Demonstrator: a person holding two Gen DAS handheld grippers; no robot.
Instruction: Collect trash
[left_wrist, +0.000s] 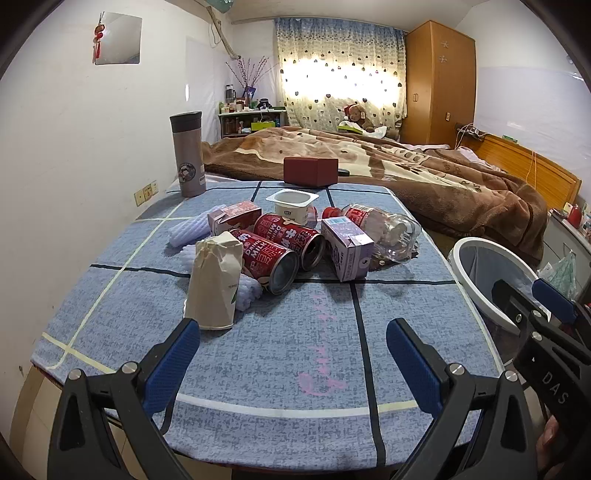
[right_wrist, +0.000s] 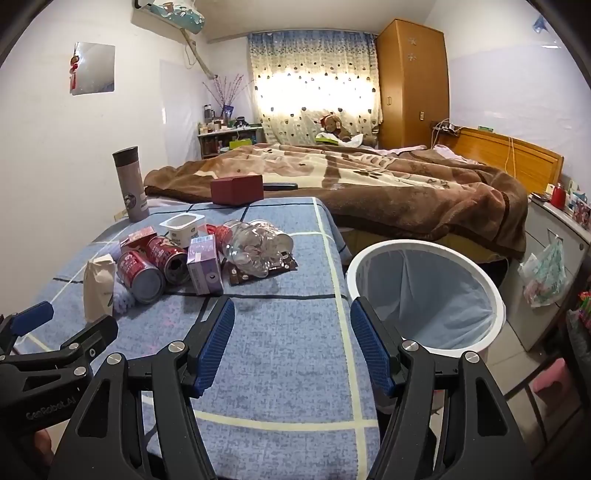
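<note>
A heap of trash lies mid-table: a crumpled paper cup (left_wrist: 214, 280) (right_wrist: 98, 286) upside down, two red cans (left_wrist: 271, 264) (right_wrist: 142, 275) on their sides, a purple carton (left_wrist: 347, 247) (right_wrist: 205, 267), a crushed clear bottle (left_wrist: 384, 229) (right_wrist: 258, 247), a white yogurt tub (left_wrist: 291, 205) (right_wrist: 183, 227). My left gripper (left_wrist: 293, 338) is open over bare cloth, its left pad just in front of the paper cup. My right gripper (right_wrist: 291, 321) is open and empty near the table's right edge. A white bin (left_wrist: 487, 277) (right_wrist: 424, 291) with a liner stands right of the table.
A steel thermos (left_wrist: 187, 155) (right_wrist: 131, 184) stands at the far left of the blue checked tablecloth (left_wrist: 295, 354) (right_wrist: 280, 350), a dark red box (left_wrist: 310, 170) (right_wrist: 236, 190) at its far edge. A bed with a brown blanket (left_wrist: 424, 166) lies beyond; a cabinet (right_wrist: 550, 258) stands right of the bin.
</note>
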